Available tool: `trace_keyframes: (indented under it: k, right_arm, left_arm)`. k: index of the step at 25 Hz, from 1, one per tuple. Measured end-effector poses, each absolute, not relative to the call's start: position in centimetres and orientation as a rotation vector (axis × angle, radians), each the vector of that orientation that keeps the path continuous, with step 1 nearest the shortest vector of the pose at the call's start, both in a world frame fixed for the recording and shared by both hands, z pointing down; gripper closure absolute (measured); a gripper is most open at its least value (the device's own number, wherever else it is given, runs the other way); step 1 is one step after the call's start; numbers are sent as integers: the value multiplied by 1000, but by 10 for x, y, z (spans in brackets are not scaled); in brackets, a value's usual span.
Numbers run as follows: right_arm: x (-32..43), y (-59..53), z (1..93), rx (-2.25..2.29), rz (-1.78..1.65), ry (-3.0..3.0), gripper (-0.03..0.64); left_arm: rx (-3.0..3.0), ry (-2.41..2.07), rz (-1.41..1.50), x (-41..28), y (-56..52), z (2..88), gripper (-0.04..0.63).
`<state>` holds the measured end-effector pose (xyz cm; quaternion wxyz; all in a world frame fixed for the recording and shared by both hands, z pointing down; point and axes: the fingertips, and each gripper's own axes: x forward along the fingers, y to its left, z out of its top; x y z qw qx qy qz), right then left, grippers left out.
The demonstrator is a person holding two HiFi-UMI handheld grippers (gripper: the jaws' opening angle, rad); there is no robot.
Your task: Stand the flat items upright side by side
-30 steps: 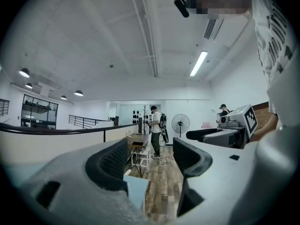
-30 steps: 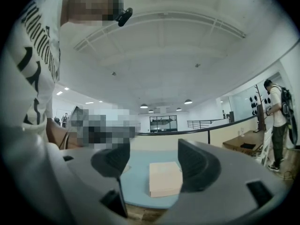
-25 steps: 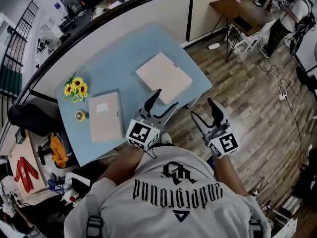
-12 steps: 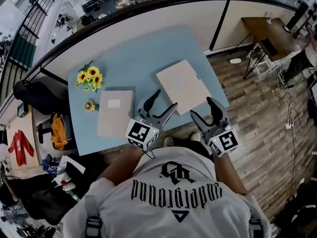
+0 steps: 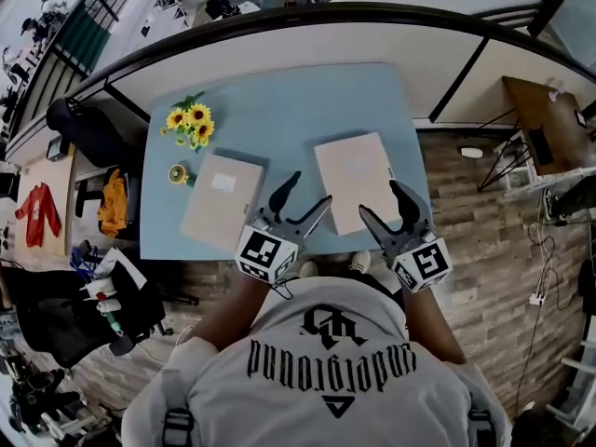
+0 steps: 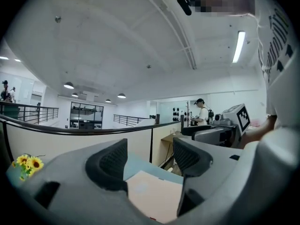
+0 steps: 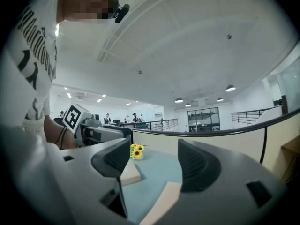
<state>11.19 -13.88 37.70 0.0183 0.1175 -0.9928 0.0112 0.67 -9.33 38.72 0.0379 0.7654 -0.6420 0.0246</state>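
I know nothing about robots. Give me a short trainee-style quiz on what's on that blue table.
1. How many flat boards lie on the table?
2. True or false: the left gripper is holding one of the boards.
3. What stands near the table's far left corner? A) sunflowers B) a laptop C) a kettle

Key:
1. Two, both lying flat and apart from each other.
2. False. Its jaws stand apart with nothing gripped between them.
3. A
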Motion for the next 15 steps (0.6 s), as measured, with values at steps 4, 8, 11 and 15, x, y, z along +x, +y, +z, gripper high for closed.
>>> trace_keyframes:
  k: [4,8,11,15]
  right_arm:
    - [112,-168,380,241,46,-3068,304]
    - [118,-198,392,147,62,-3032,304]
    - [122,-217,405,90,89,-3003,302]
    - [123,-233,423,12,89,-2960,302]
  left_arm:
    - [2249,-2052,62,9,-114,390,281]
    - [2168,-2100,63,18,-134,399,278]
    - [2101,-2135,64,22,-144,410,275]
    - [2031,-2172,79,24,-156,425,273]
